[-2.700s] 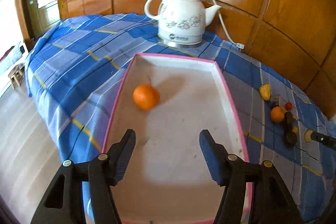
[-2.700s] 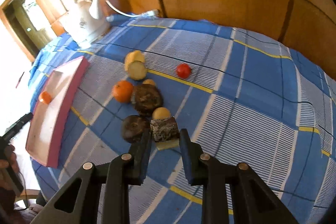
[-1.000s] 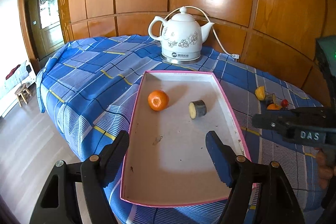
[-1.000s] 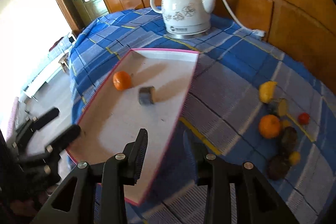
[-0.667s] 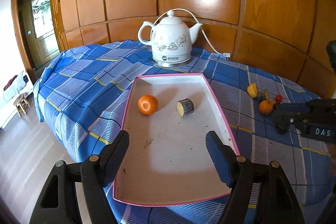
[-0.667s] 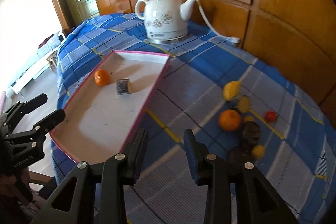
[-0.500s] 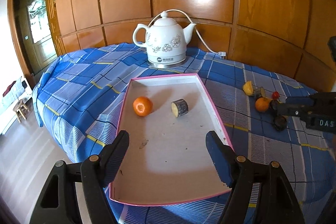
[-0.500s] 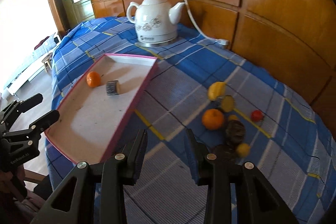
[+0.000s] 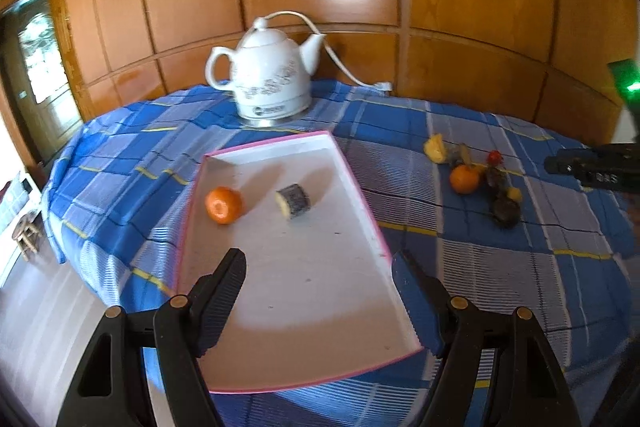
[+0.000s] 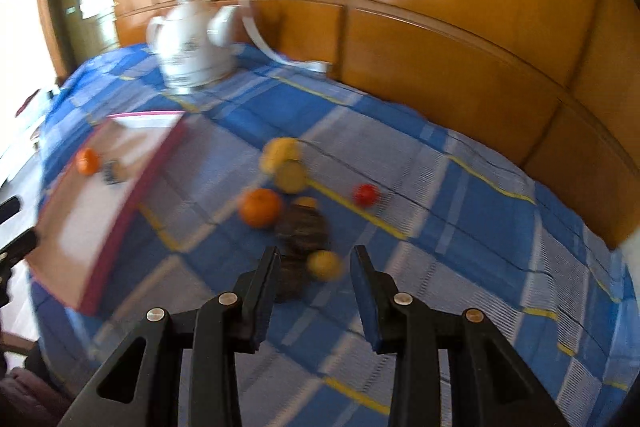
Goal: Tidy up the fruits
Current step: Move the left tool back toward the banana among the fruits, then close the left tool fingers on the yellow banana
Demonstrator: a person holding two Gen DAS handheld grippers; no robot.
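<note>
The right claw [image 10: 313,277] has nothing in it. Its two fingers stand a little way apart, and they hang in the air over the pile of fruit on the table [image 10: 460,227]. A small yellow fruit [image 10: 325,265] shows right between the fingers, but the fingers are up above it and do not touch it. This picture is blurry, so the small things are hard to make out.

The left claw [image 9: 320,291] is empty too. Its fingers are spread wide, and it hangs over the near end of the pink tray [image 9: 362,201]. It touches nothing.

The job looks only just started. Two things lie in the pink tray, toward its far end: an orange [image 9: 223,205] and, just beside it, a short dark chunk [image 9: 294,201] with a pale cut end.

The rest waits on the blue checked cloth, well to the right of the pink tray. Another orange [image 10: 260,207] is the nearest one to the tray. Just behind it are a yellow piece [image 10: 278,153] and a pale round slice [image 10: 291,177]. A dark lumpy fruit [image 10: 302,229] sits touching the orange's far side. A little red fruit [image 10: 366,194] lies alone, farthest from the tray. So about six or seven things are left to move, I think.

A white kettle [image 9: 272,89] stands past the far end of the pink tray.
</note>
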